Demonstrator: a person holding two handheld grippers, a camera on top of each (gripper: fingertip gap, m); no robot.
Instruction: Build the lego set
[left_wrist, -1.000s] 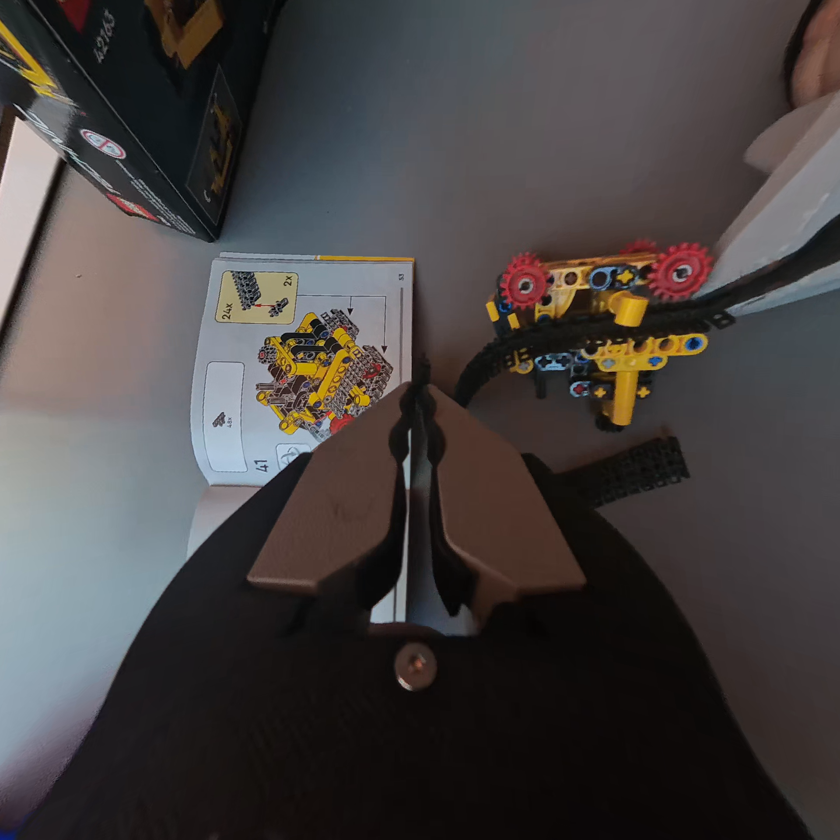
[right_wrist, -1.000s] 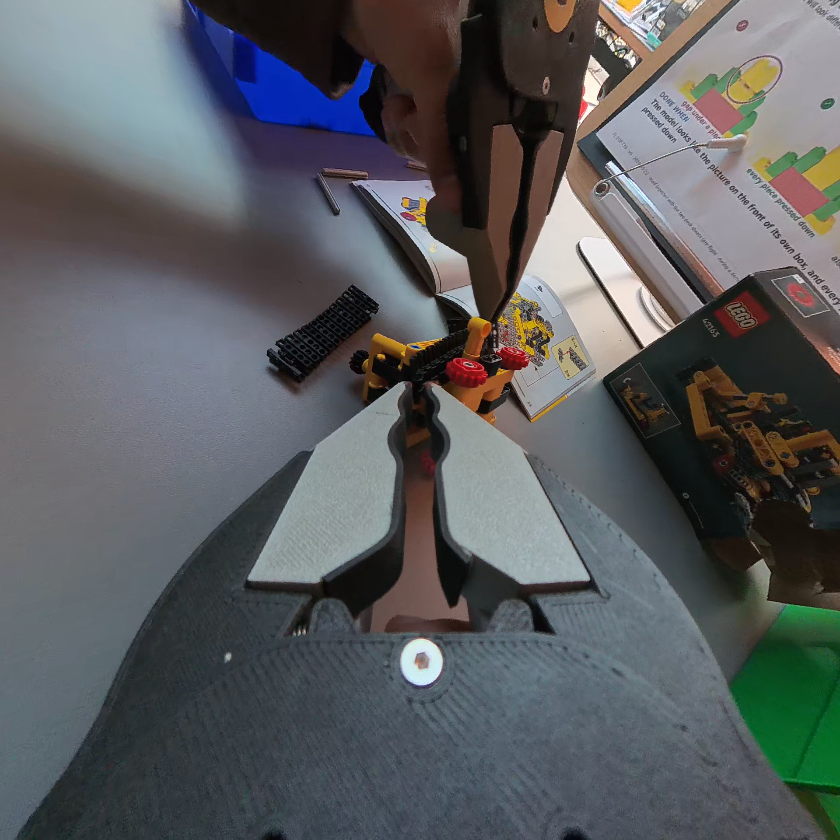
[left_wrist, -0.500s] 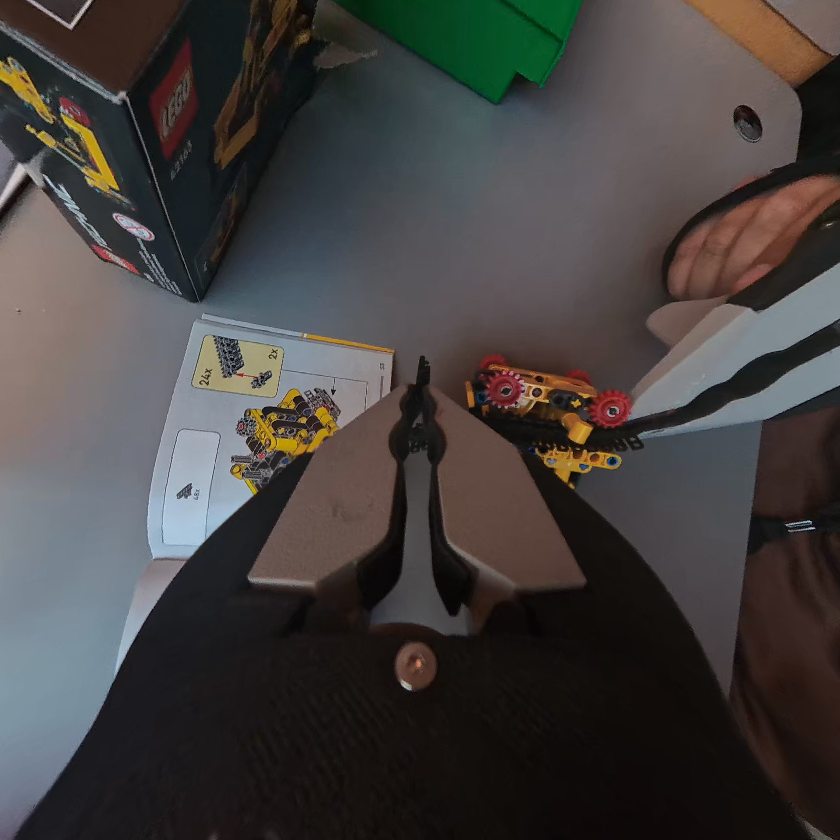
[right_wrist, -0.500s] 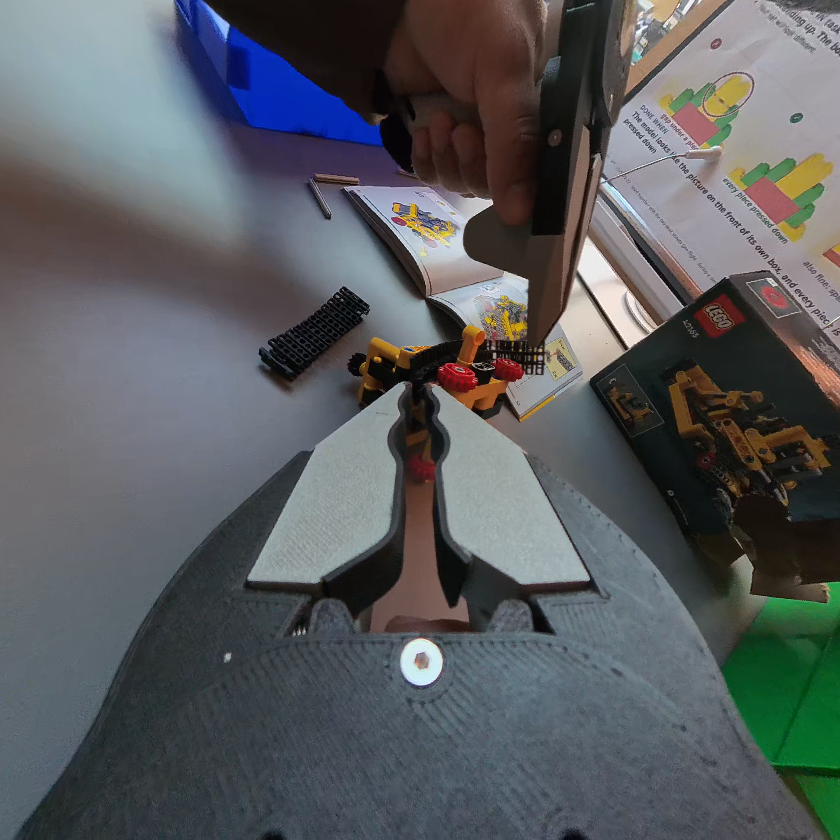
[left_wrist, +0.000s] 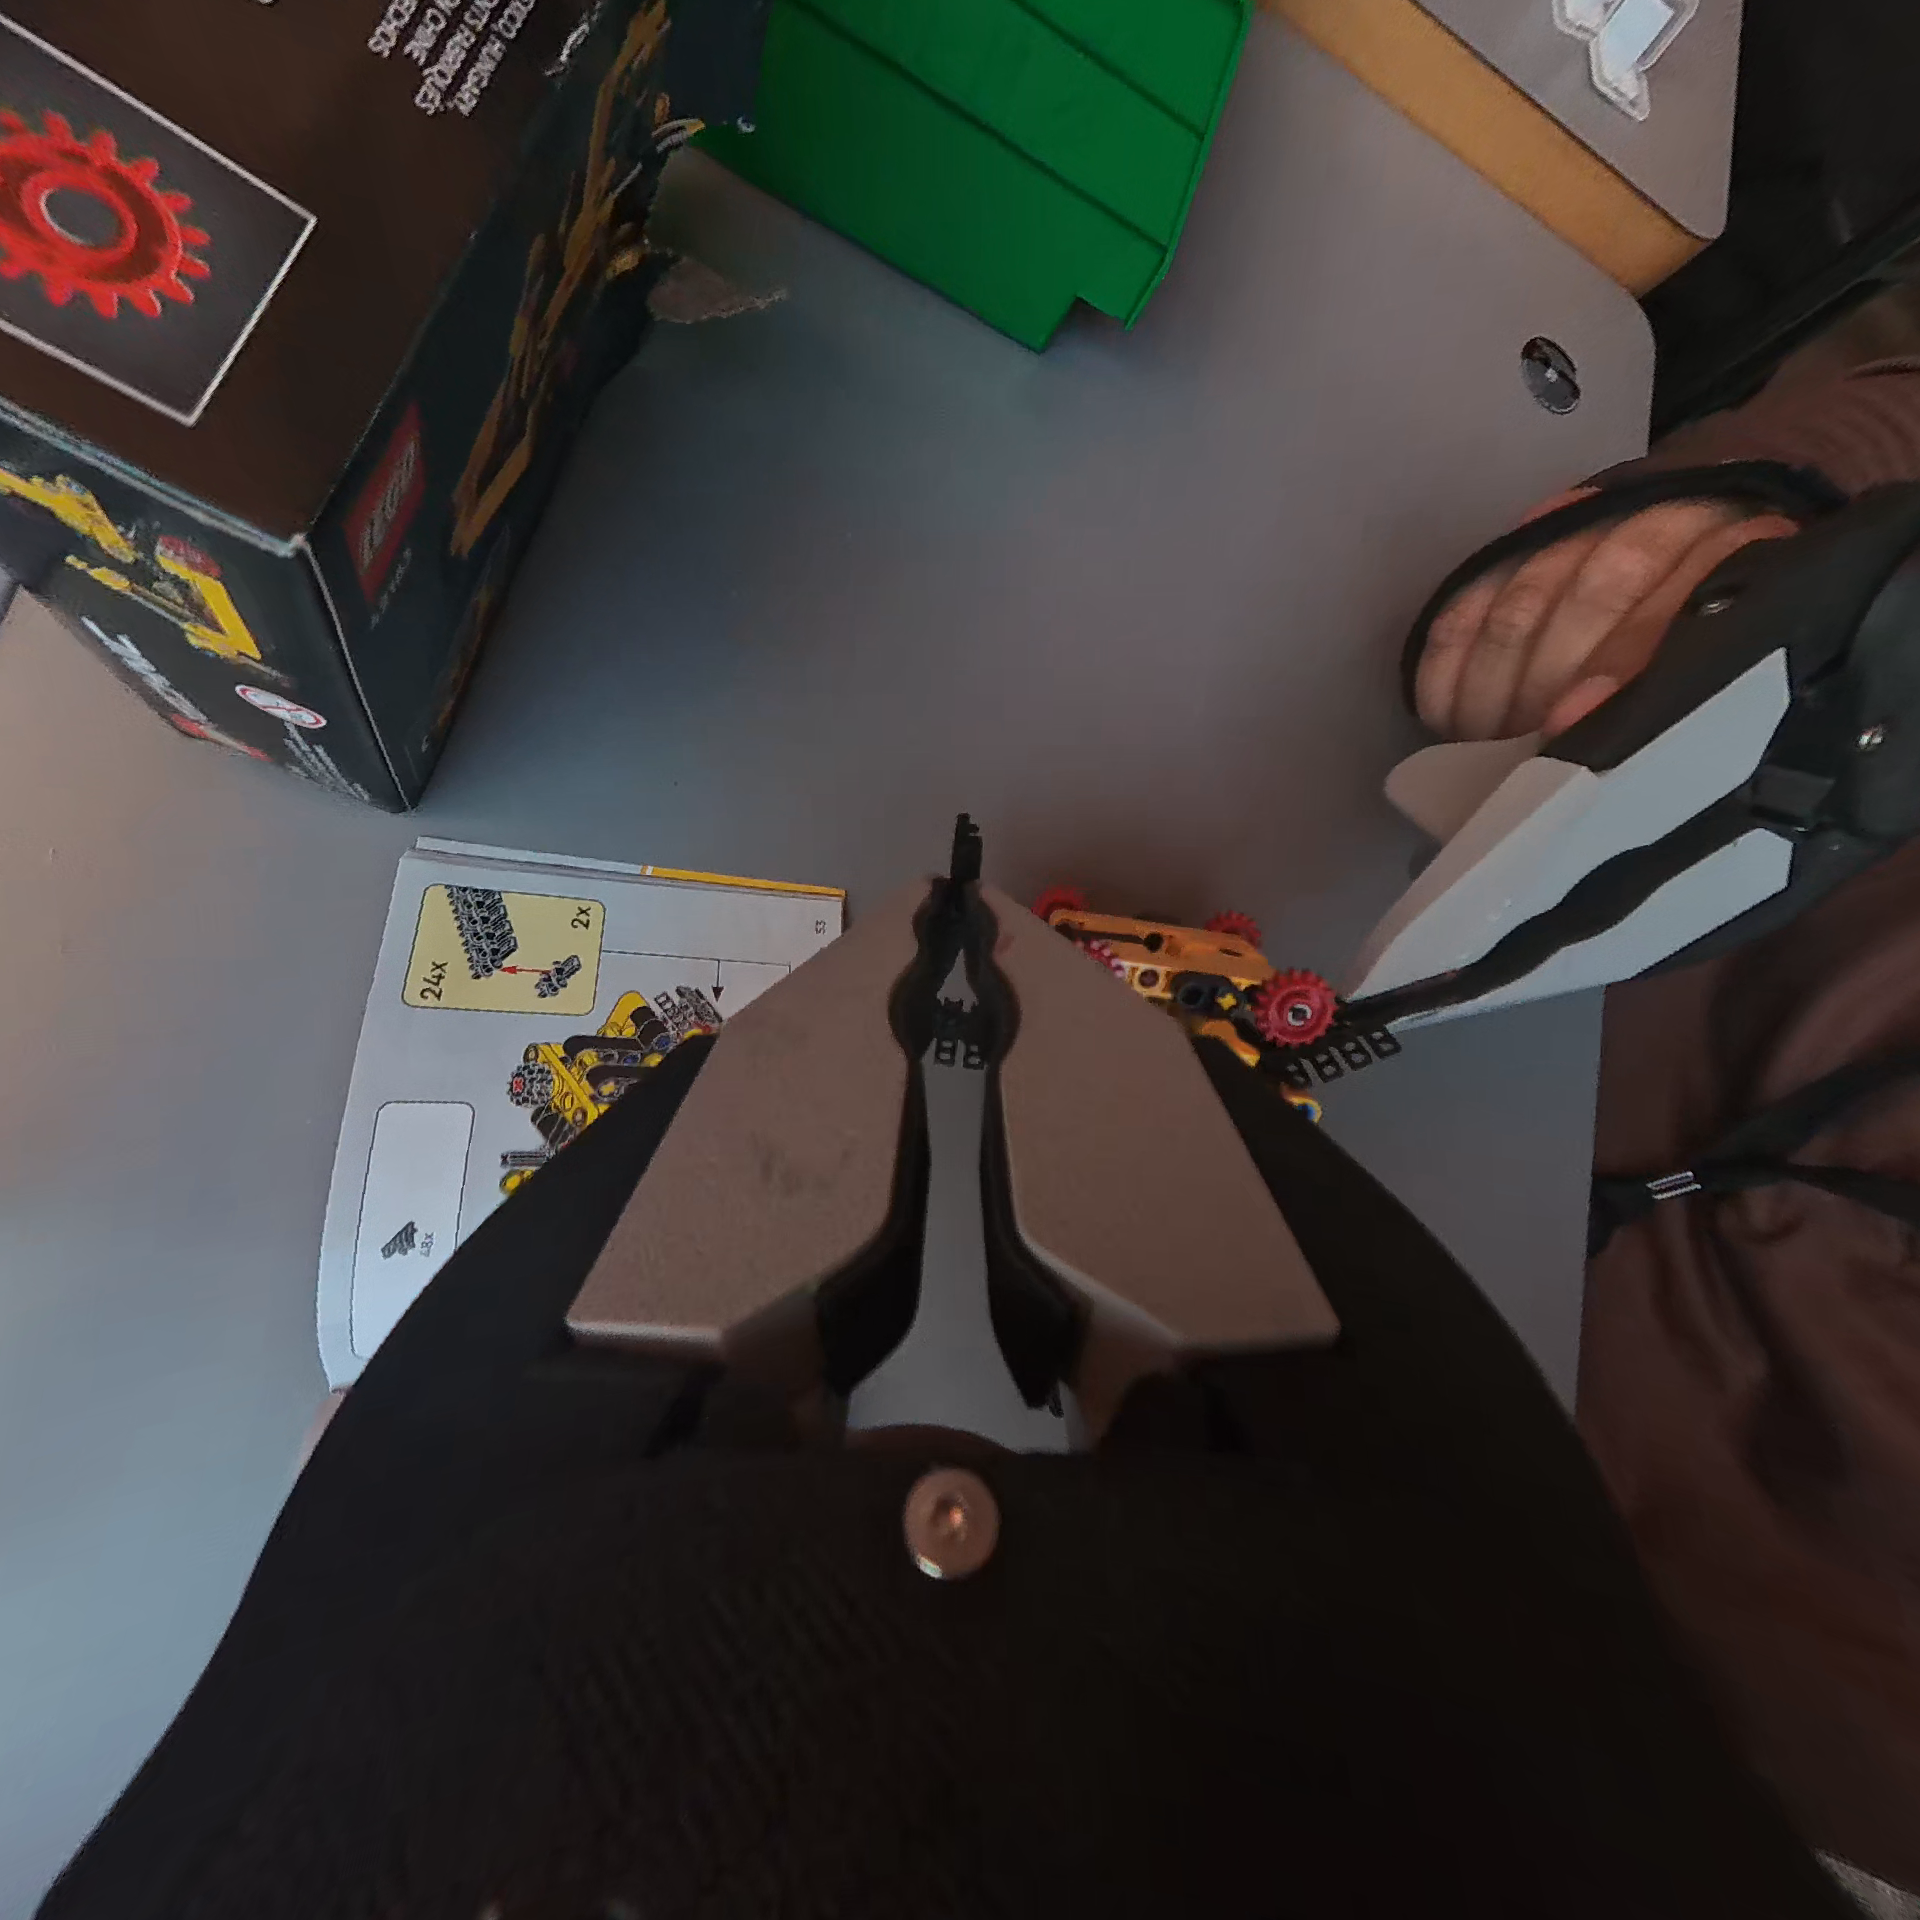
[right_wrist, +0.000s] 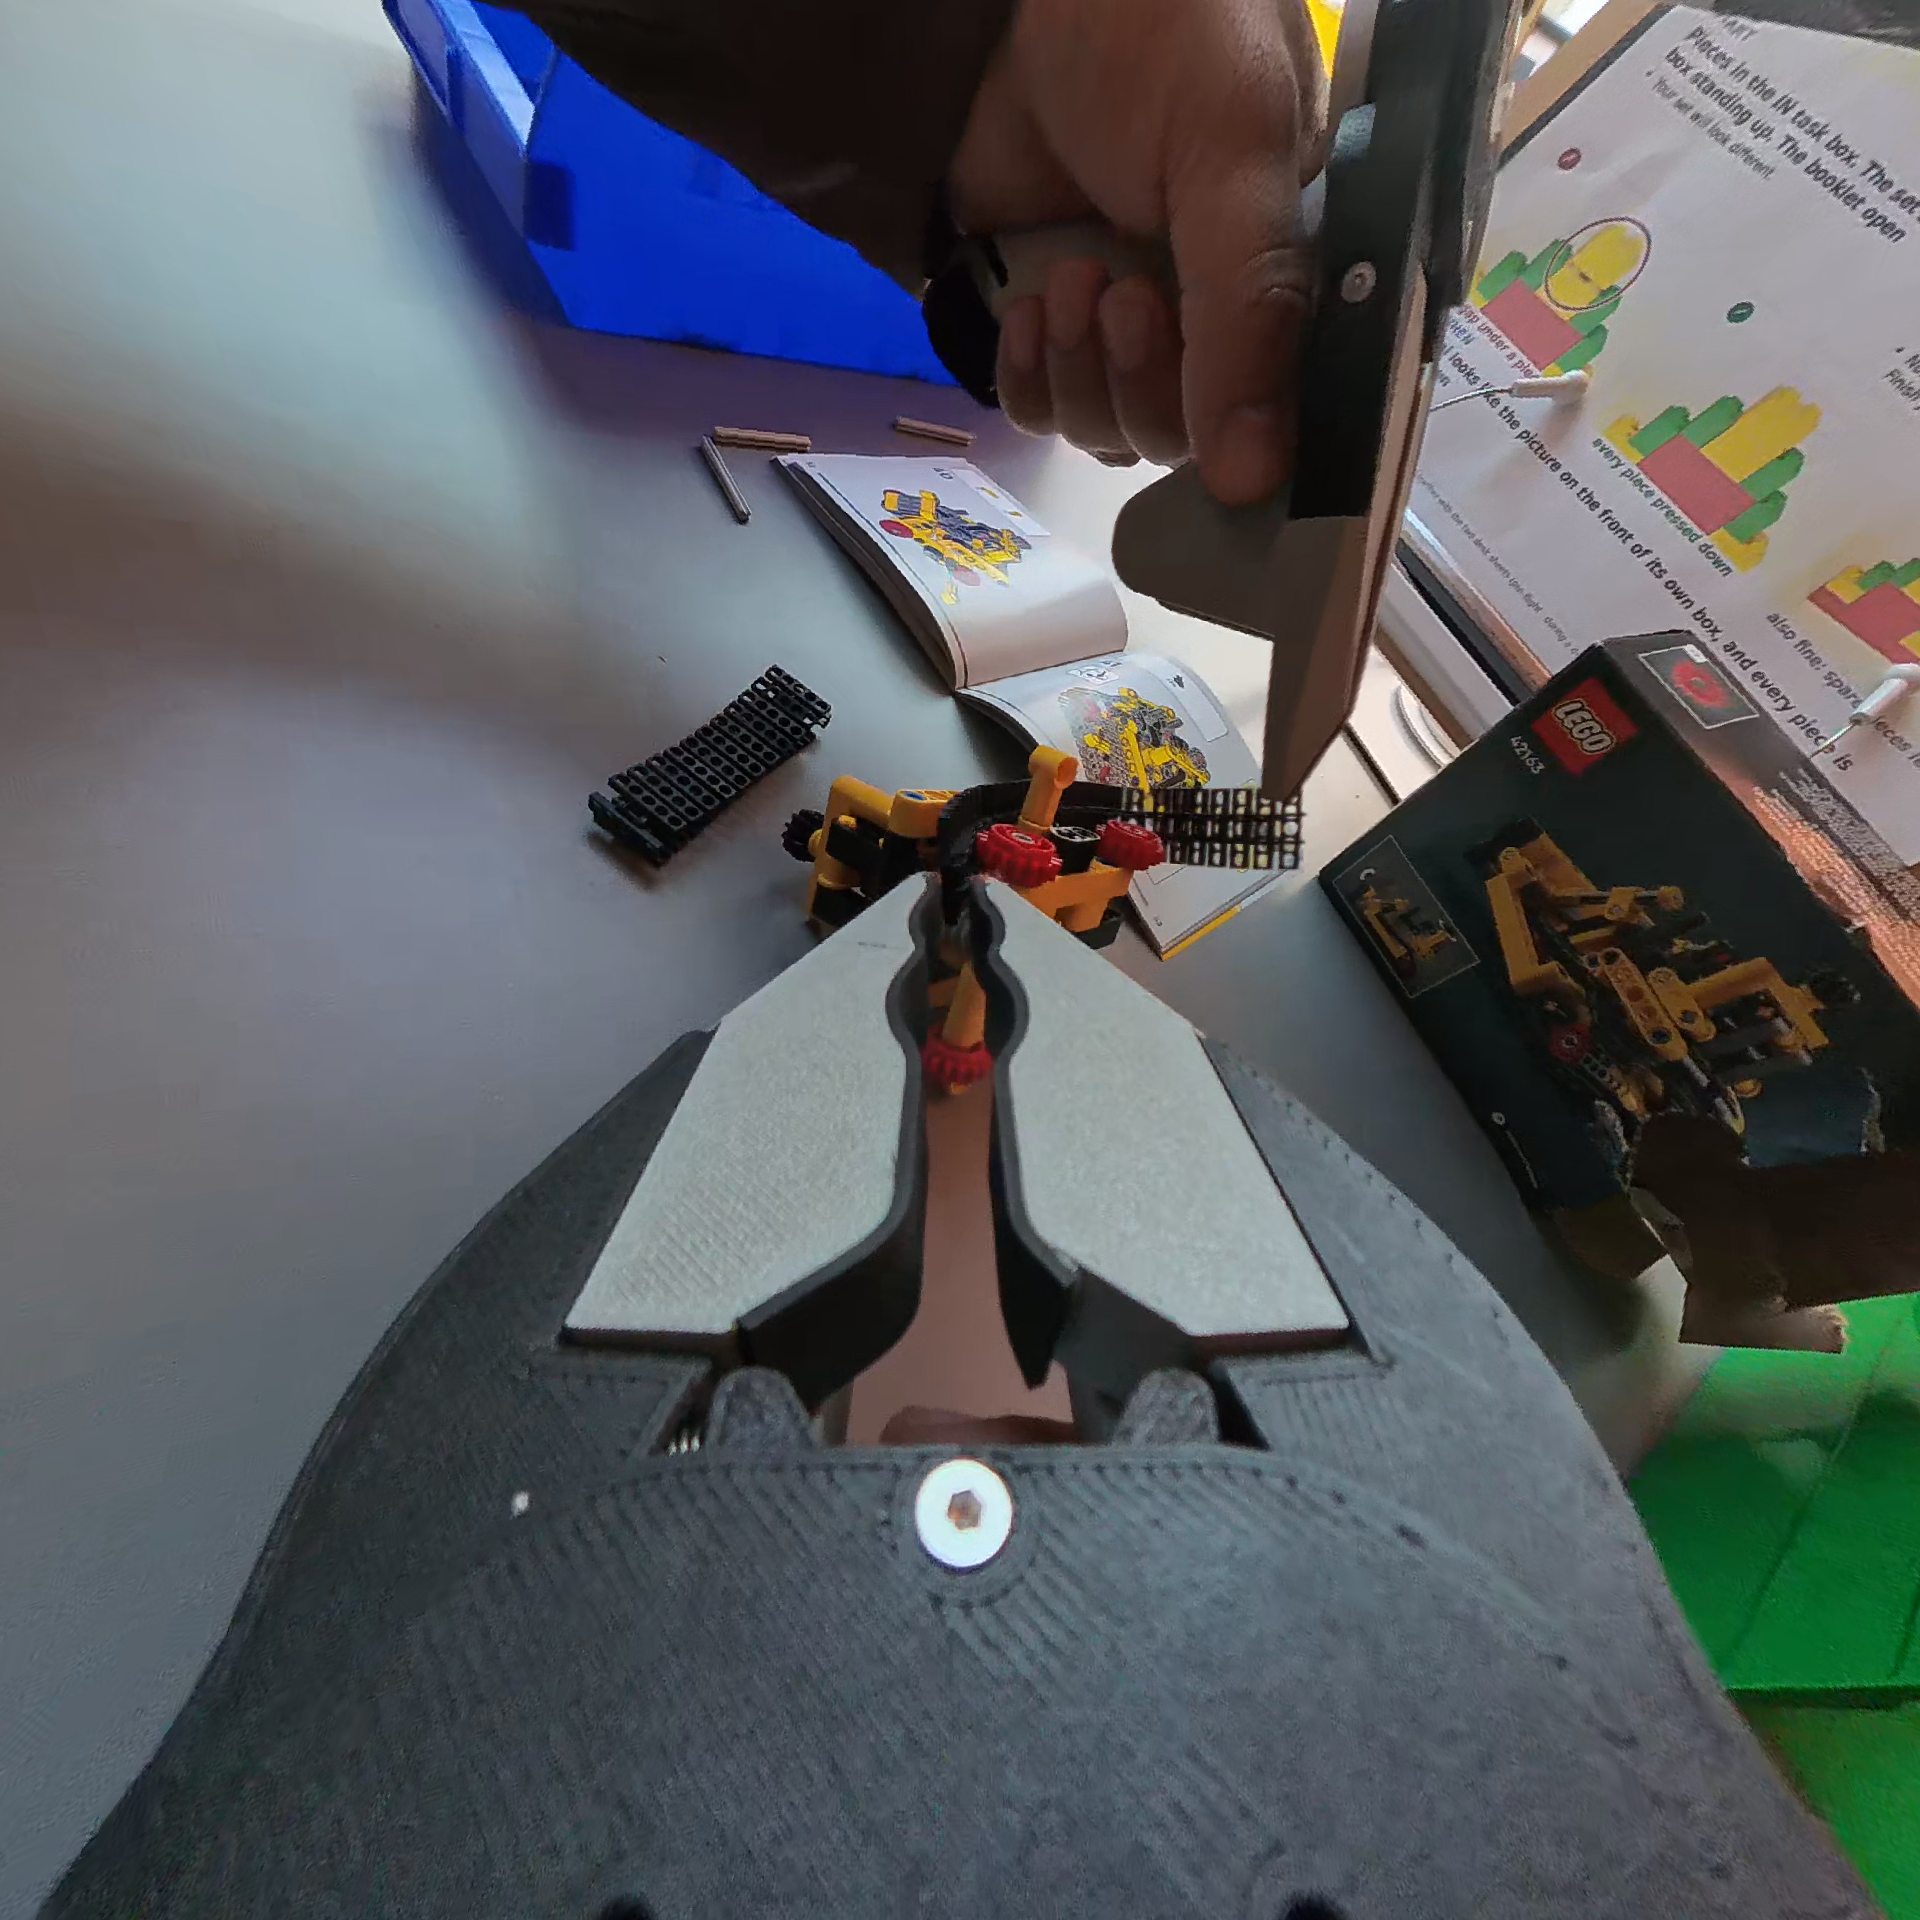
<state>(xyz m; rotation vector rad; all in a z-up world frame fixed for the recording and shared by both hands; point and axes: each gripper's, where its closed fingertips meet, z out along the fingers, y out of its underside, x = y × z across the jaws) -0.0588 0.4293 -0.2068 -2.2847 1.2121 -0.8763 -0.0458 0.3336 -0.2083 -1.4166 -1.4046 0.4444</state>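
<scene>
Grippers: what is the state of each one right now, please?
Left gripper: shut on the black track.
Right gripper: shut on the same track's other end.

We see our left tool pinched on a black track piece above the grey worktop. Beside it lies the open instruction booklet; the yellow model with red gears sits just right, where our right tool grips another track end. A dark box stands upper left.
</scene>
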